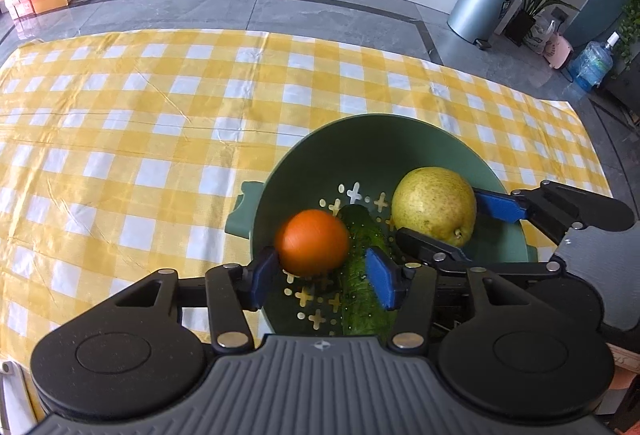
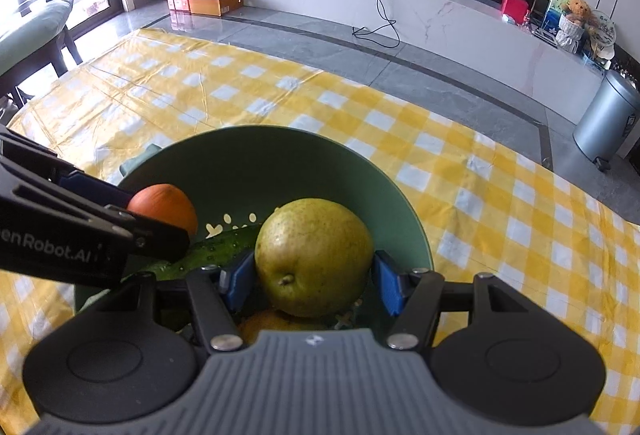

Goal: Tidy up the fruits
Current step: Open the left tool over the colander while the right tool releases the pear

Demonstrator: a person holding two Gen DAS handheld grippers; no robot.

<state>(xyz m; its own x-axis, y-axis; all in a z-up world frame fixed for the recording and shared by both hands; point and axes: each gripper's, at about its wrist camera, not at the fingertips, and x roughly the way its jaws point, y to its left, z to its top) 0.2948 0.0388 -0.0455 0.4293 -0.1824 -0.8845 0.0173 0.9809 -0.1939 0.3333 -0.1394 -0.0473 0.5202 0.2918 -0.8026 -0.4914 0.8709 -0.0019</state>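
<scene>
Yellow/white check cloth (image 1: 120, 139) on floor, green colander bowl (image 1: 360, 139) near its front edge. Left gripper (image 1: 320, 275) over bowl, jaws wide, orange (image 1: 312, 243) between pads: left pad touching, right pad looks clear of it, so prob no firm hold; orange is blurred. Right gripper (image 2: 312, 283) jaws spread around pear (image 2: 314, 255), gap visible on right side, not clamped. Cucumber (image 1: 364, 267) lies across bowl bottom; another orange-ish fruit (image 2: 268, 323) under pear, partly hidden. Step, my read: placing/releasing fruit into bowl. Next: lift both clear w/o nudging fruit.
</scene>
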